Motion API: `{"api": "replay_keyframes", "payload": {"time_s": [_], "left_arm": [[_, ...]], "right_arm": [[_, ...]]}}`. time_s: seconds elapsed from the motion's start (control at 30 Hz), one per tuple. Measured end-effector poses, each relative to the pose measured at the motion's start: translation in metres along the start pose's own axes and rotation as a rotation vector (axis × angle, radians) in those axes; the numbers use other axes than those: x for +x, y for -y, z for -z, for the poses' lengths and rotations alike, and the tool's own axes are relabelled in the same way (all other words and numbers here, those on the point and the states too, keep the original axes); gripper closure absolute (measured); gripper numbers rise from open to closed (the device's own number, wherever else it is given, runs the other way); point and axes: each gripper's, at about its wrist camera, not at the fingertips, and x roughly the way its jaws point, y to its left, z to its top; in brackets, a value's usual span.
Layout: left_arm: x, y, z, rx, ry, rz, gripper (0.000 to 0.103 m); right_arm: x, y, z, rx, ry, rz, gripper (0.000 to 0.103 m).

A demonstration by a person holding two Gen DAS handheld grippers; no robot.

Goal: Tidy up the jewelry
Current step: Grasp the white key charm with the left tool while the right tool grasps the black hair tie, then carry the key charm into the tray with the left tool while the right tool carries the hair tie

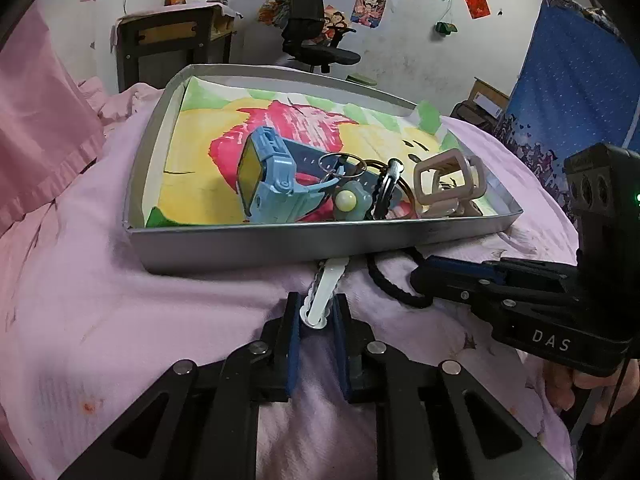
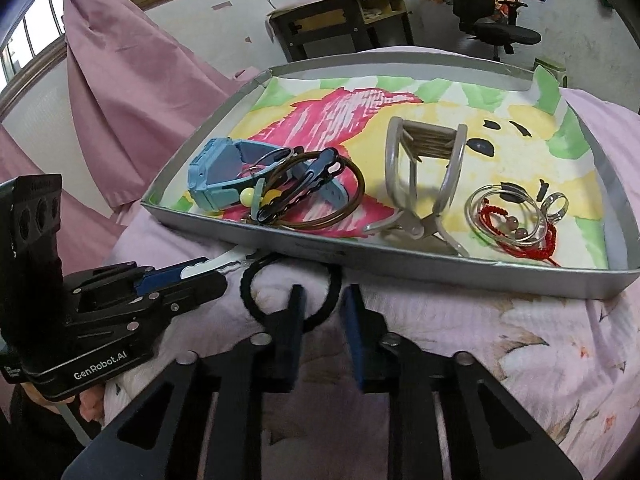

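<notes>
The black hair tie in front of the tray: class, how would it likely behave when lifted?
The black hair tie lies as a loose ring on the bedsheet, so it probably sags and is light. Its braided texture should resist slipping from the right gripper.

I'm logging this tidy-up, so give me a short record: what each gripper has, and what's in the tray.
left gripper: shut on white hair clip, outside tray
right gripper: astride black hair tie; grip unclear
tray: blue watch, beige claw clip, red bracelet
surface: pink bedsheet
</notes>
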Motion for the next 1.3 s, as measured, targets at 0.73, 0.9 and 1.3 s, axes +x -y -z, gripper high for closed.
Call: {"api": "replay_keyframes", "payload": {"time_s": [0.73,0.9,1.3], "left_arm": [[-0.032,0.029,0.018,0.074,0.108,0.010,0.100],[-0.043,0.041,0.021,0.125,0.160,0.007,0.100],[-0.056,0.040,0.018,0.105,0.221,-0.013,0.100]], "right_arm": [[-0.041,-0.002,0.023,0.006,0.133,0.102,0.098],[-0.055,-0.005,0.025,-0.011,0.211,0.136,0.098],[-0.075,-0.010,0.029,-0.022,0.338,0.184,0.098]]}}
